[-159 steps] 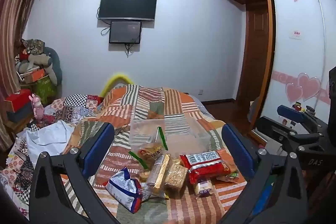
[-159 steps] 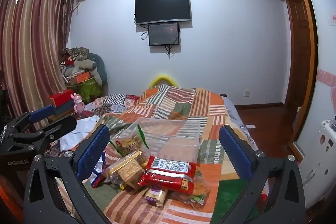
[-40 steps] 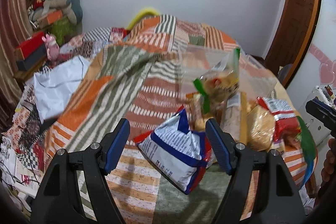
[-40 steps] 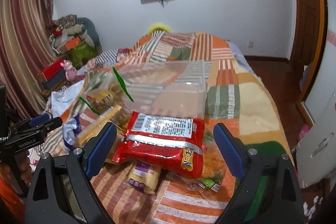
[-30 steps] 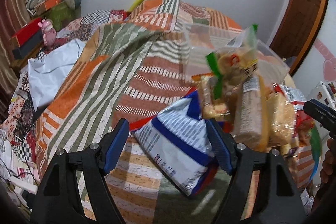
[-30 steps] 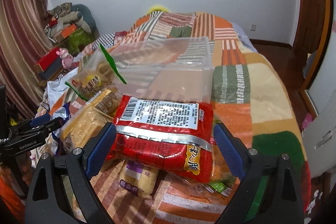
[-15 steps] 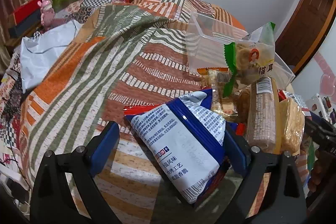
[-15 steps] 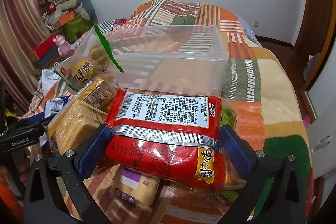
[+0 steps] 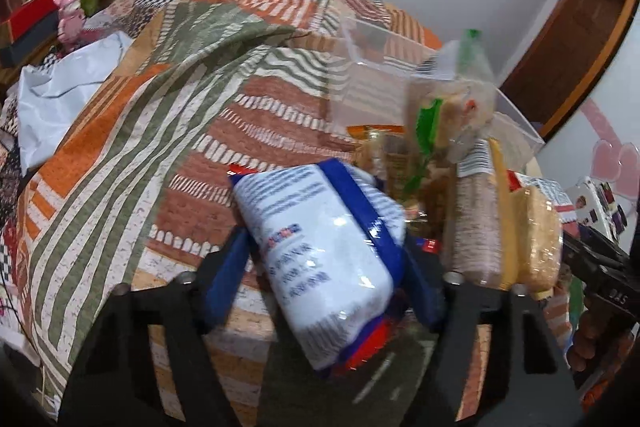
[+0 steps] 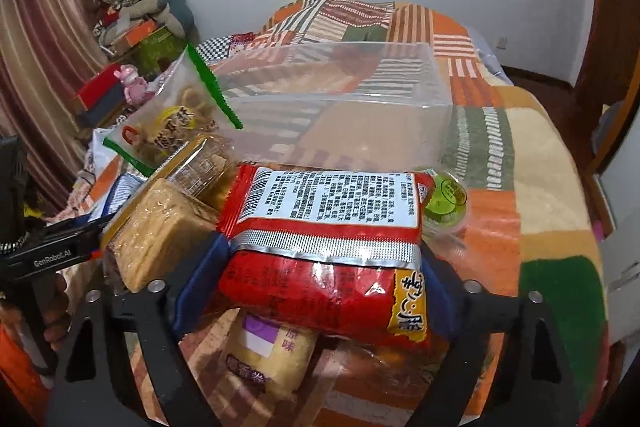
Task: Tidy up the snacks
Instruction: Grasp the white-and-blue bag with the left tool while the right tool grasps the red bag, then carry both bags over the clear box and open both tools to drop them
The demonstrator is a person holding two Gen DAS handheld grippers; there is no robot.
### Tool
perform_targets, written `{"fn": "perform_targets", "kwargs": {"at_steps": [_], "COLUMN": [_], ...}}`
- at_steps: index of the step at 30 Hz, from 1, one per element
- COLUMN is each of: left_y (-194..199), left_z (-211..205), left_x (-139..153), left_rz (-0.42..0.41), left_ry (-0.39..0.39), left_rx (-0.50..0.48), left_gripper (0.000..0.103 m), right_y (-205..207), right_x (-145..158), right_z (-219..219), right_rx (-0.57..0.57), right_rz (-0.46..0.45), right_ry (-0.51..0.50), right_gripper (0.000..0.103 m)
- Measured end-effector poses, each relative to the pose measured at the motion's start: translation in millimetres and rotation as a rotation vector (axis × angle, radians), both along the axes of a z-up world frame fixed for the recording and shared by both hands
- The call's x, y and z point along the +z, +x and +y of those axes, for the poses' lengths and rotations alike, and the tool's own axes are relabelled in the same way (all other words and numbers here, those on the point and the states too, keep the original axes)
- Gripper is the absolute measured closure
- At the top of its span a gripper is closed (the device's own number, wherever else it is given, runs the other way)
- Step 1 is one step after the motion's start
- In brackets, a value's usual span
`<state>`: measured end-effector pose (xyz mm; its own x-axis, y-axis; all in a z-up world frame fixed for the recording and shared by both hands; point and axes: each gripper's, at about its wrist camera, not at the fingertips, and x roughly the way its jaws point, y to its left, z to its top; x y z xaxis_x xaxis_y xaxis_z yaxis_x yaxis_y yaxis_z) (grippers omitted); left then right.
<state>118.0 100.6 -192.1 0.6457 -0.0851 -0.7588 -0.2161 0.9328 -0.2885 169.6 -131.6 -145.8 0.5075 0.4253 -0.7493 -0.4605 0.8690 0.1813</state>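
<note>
My left gripper point(image 9: 326, 267) has just been closing, and its blue pads now press both sides of the white-and-blue snack bag point(image 9: 320, 251), which sits tilted between them just in front of the clear plastic bin point(image 9: 372, 75) (this view is blurred, so I cannot read the print). My right gripper point(image 10: 316, 279) has also been closing; its pads touch the two ends of the red snack packet point(image 10: 324, 251), label side up, lying directly in front of the same bin point(image 10: 332, 115). The bin stands on the striped patchwork bedspread point(image 10: 540, 187). Against the bin's left front corner, seen from the right wrist, leans a clear bag with green edges point(image 10: 176, 123), and just in front of that lie two packs of tan crackers point(image 10: 160, 227). A small green-lidded cup point(image 10: 446, 201) sits by the bin's right front corner, touching the red packet. A yellow pack with a purple label point(image 10: 268, 355) lies under the packet's near edge.
</note>
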Motion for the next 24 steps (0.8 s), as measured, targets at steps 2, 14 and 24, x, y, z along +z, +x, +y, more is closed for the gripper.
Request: {"fn": "perform_targets", "kwargs": {"at_steps": [2,14,24], "left_y": [-1.3,-23.6,-44.9], "left_z": [-2.8,-4.9,3.3], "left_x": [1.5,19.1,55.1], "left_rz": [-0.006,-0.034,-0.117], "left_ry": [0.017,0.087,0.145], "left_rx": [-0.007,0.004,0.043], "left_gripper": [0.039,0.052,0.052], "right_y": [-2.0,-10.3,-15.9], "right_x": [1.0,15.0,32.6], "right_z": [-0.2,-11.9,-18.4], "right_rx": [-0.001,-0.02,-0.036], "right_rz": [-0.002,-0.046,-0.1], "right_ry": [0.008,0.038,0.062], "right_gripper": [0.026,0.044,0.046]}}
